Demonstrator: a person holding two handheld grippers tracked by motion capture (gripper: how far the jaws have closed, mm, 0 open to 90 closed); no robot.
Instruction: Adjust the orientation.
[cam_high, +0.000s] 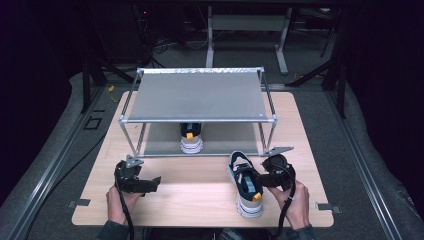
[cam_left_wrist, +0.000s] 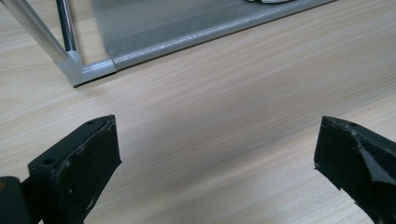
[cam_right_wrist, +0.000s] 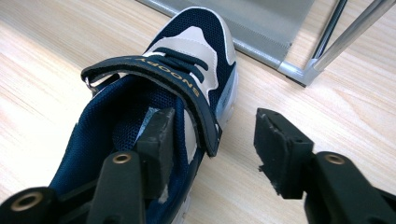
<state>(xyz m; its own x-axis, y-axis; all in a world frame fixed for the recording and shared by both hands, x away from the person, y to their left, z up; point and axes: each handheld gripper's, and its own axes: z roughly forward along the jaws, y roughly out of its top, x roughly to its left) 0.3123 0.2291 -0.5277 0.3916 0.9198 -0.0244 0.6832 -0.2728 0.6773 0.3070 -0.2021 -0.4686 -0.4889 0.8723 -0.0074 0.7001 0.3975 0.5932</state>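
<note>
Lying on the wooden counter (cam_high: 200, 195) just in front of the shoe rack (cam_high: 197, 95), the navy sneaker (cam_high: 246, 182) points its toe toward the rack's lower shelf. Its upper is dark blue mesh with cream panels, dark laces and a broad navy strap lettered in gold; the sole is thick and white, with an orange tab at the heel. The right tool (cam_right_wrist: 212, 135) straddles the shoe's side wall, one black jaw inside the opening against the lining, the other outside over the bare wood and clear of the shoe, so the pads do not press on it. A second sneaker (cam_high: 191, 138) of the same kind stands on the rack's bottom tier. The rack has shiny metal tubes, grey plastic corner joints and taut grey fabric shelves. To the rack's front left, the left tool (cam_left_wrist: 215, 158) hovers over pale wood grain with its jaws spread wide and nothing between them.
</note>
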